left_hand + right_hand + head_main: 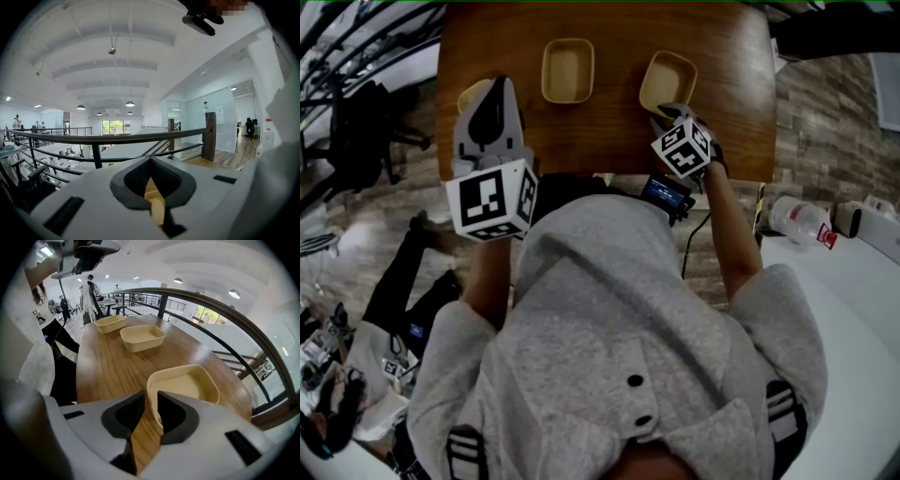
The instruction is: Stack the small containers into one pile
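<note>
No stack yet: 3 sit apart on table [609, 141]. R gripper [149, 413], jaws apart, straddles right container [187, 385] rim, not pinching. L gripper [152, 187] clamped on thin tan edge, prob. left container [472, 94]. Middle container [567, 70] untouched. All stacking left.

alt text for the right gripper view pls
The right gripper, tongs open, straddles the near rim of a cream container on a wooden table, not pinching it. A second container and a third container sit farther back.
</note>
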{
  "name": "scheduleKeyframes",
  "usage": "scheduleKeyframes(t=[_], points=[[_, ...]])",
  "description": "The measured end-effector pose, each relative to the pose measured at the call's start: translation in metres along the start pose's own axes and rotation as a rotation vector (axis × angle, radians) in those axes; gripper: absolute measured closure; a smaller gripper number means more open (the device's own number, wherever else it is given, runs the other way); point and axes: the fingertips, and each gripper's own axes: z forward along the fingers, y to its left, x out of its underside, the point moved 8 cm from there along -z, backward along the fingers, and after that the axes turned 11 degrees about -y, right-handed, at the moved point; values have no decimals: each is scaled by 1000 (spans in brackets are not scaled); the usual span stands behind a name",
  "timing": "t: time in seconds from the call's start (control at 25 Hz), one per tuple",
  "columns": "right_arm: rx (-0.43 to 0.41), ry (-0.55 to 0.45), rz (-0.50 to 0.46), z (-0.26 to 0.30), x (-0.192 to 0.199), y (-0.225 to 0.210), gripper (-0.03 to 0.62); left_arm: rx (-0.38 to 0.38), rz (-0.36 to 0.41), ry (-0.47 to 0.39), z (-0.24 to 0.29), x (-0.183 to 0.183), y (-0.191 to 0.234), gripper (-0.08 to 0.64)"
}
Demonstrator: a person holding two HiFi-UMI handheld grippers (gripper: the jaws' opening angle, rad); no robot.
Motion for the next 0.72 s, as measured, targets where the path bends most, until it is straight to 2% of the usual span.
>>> scheduleKeyframes(t=[0.4, 0.72], points=[[6, 64, -155, 19, 6, -3, 561, -44, 10, -6, -10, -2, -2, 549], [6, 66, -214, 17, -5, -3, 566, -54, -14, 8, -17, 7, 12, 549]])
